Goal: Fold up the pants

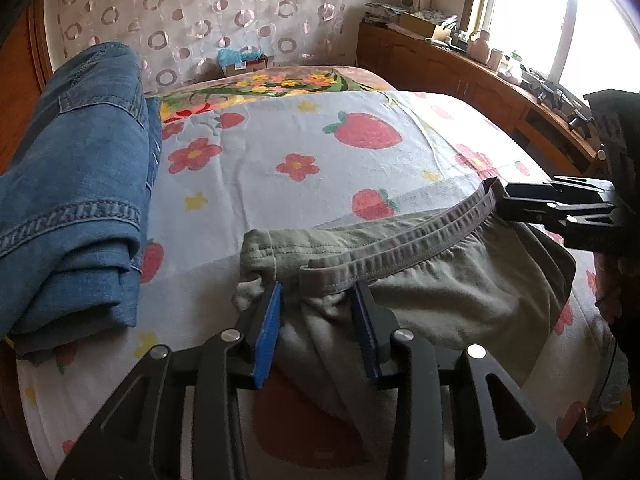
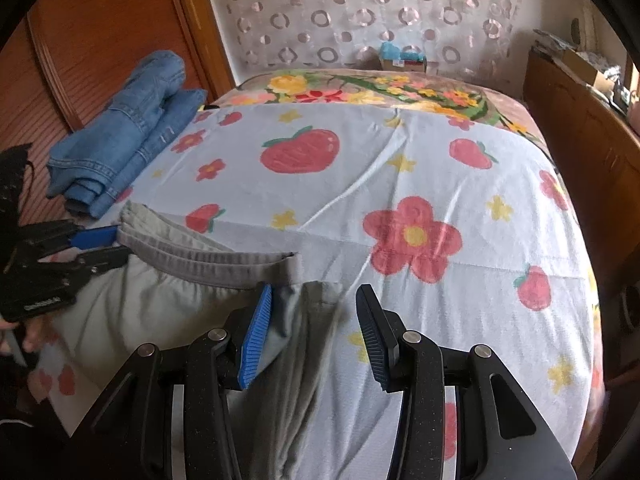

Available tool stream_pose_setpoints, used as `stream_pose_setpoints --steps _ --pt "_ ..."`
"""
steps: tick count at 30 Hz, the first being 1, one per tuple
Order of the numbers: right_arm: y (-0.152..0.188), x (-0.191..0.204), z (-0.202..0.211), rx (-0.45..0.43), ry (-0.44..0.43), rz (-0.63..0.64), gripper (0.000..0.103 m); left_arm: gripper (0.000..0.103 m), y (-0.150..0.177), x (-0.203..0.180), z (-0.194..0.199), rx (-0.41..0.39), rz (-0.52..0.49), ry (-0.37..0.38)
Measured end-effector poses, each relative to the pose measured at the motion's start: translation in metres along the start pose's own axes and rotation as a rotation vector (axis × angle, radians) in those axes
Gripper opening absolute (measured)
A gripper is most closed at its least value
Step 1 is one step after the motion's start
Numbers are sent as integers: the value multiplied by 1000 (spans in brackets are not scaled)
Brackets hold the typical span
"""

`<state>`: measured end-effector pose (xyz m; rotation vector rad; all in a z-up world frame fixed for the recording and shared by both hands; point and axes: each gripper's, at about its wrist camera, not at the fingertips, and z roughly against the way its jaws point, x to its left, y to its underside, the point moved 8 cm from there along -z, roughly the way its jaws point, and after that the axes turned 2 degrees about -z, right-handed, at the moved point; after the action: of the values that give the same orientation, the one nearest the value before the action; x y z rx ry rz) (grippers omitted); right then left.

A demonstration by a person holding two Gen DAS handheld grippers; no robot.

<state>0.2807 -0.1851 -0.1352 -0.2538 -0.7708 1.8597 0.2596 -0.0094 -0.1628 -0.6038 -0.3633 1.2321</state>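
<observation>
A pair of grey-green pants, soft knit cotton with a ribbed elastic waistband, lies bunched on the near part of a bed, in the lower centre of the left wrist view and the lower left of the right wrist view. The bed wears a pale blue sheet printed with red strawberries, red flowers and small yellow stars, creased in long shallow folds.

The left tongs, black angular arms with ribbed blue pads, stand partly apart astride the waistband's left end; limp cloth lies between the pads, which do not visibly press on it. The right tongs also stand apart: crumpled fabric near the waistband's right end lies against the left pad, while the right pad sits clear over bare sheet. In the left wrist view those tongs show side-on at the right edge, their tips at the waistband corner.

A stack of folded blue denim jeans, coarse weave with pale stitched seams, rests at the bed's left side, well apart from the pants. Beyond the sheet lies a blanket with a bright floral pattern, and behind it hangs a sheer curtain dotted with shiny rings. A polished wooden cabinet runs along the right under a bright window, its top cluttered with small items.
</observation>
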Motion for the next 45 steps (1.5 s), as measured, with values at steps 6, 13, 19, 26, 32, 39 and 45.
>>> stream_pose_setpoints --steps 6,13,19,26,32,39,45 --pt "9 9 6 2 -20 1 52 41 2 -3 0 -34 -23 -25" --pt "20 10 9 16 -5 -8 57 43 1 -3 -1 -42 -13 -30" --pt "25 5 5 22 24 -31 58 44 1 -3 -1 -42 -11 -30" --pt "24 11 -1 2 69 12 59 44 1 -3 -2 -42 -7 -25" --pt "24 11 -1 -11 65 17 59 44 1 -3 -2 -42 -7 -24" --pt "25 12 -1 -11 65 34 50 44 -4 6 10 -34 61 19" --pt "25 15 -1 -11 62 41 46 44 -5 15 9 -37 84 17"
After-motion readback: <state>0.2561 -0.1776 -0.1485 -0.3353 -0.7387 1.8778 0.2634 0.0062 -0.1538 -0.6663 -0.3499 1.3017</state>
